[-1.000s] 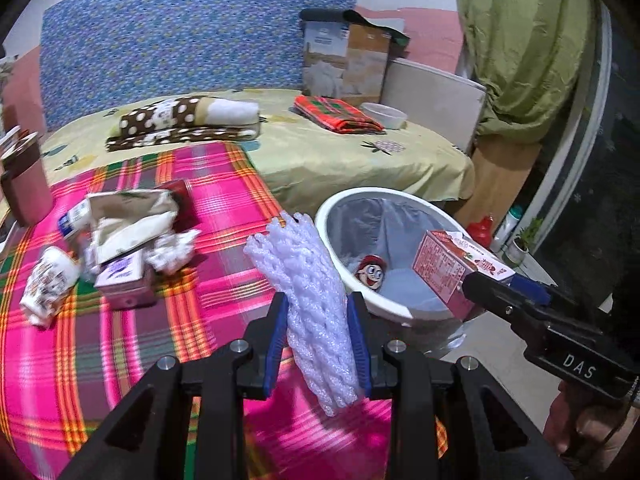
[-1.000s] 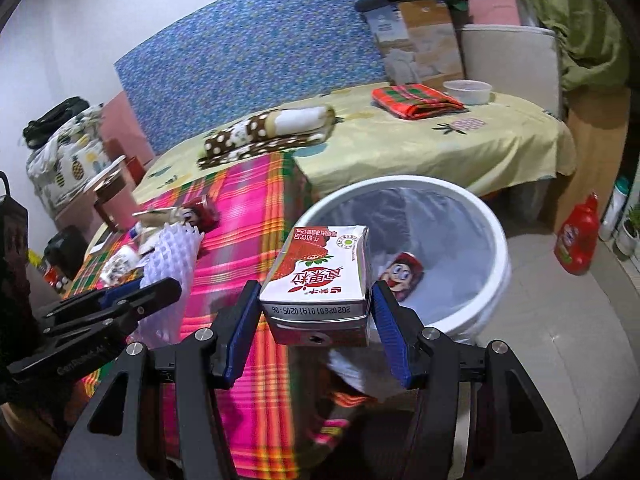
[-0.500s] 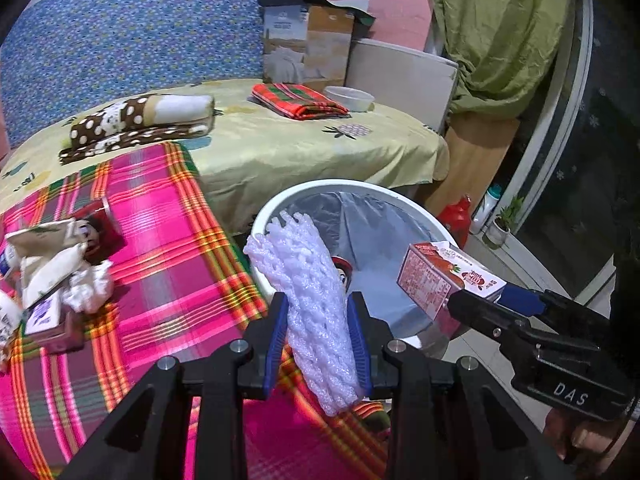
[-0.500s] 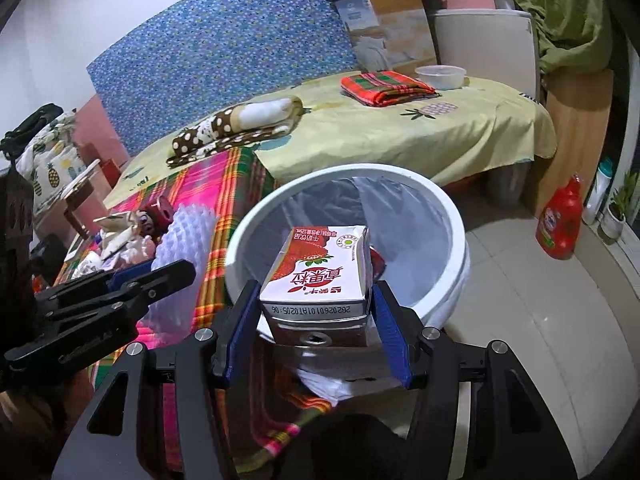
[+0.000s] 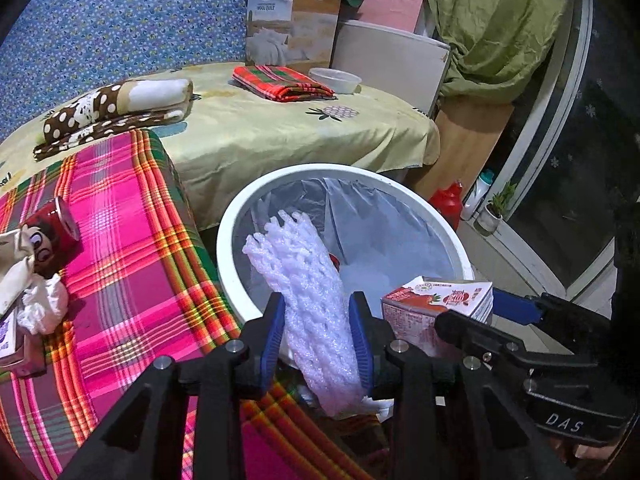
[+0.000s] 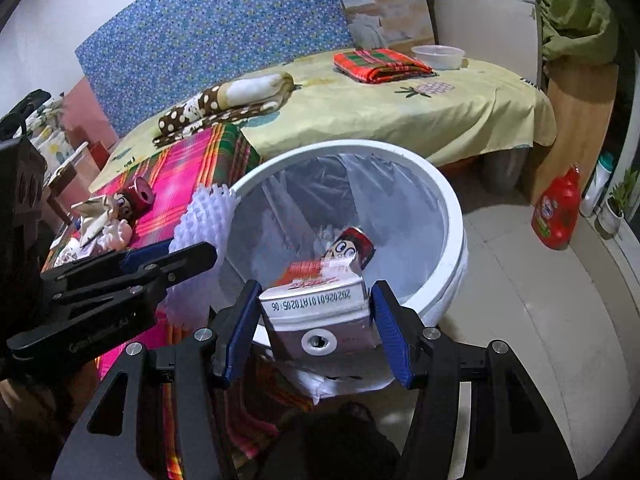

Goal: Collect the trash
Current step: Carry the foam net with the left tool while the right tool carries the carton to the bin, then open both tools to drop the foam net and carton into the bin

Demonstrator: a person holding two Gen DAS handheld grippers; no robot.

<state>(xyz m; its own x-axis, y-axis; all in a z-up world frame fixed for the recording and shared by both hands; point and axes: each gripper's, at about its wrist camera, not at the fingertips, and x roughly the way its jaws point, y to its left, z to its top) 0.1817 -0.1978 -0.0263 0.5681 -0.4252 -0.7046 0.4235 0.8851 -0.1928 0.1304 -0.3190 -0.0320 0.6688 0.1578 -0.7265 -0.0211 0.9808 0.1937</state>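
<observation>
My left gripper (image 5: pixel 316 338) is shut on a white foam net sleeve (image 5: pixel 308 284), held over the near rim of the white bin (image 5: pixel 240 208) lined with a clear bag. My right gripper (image 6: pixel 316 328) has its jaws spread; the red-and-white milk carton (image 6: pixel 320 308) tips forward between them over the bin's (image 6: pixel 452 208) near rim, with gaps at both pads. A red cartoon can (image 6: pixel 352 246) lies inside the bin. The carton (image 5: pixel 432 308) and right gripper show at the lower right of the left wrist view.
A pink plaid cloth (image 5: pixel 116 240) on the left holds a red can (image 5: pixel 52 232), crumpled paper (image 5: pixel 40 304) and other trash. Behind is a yellow-sheeted bed (image 5: pixel 280 128) with folded cloths and a bowl. A red detergent bottle (image 6: pixel 556 212) stands on the floor at right.
Both grippers moved right from the plaid cloth to over the bin. The right gripper's jaws have opened and the carton has tipped forward toward the bin.
</observation>
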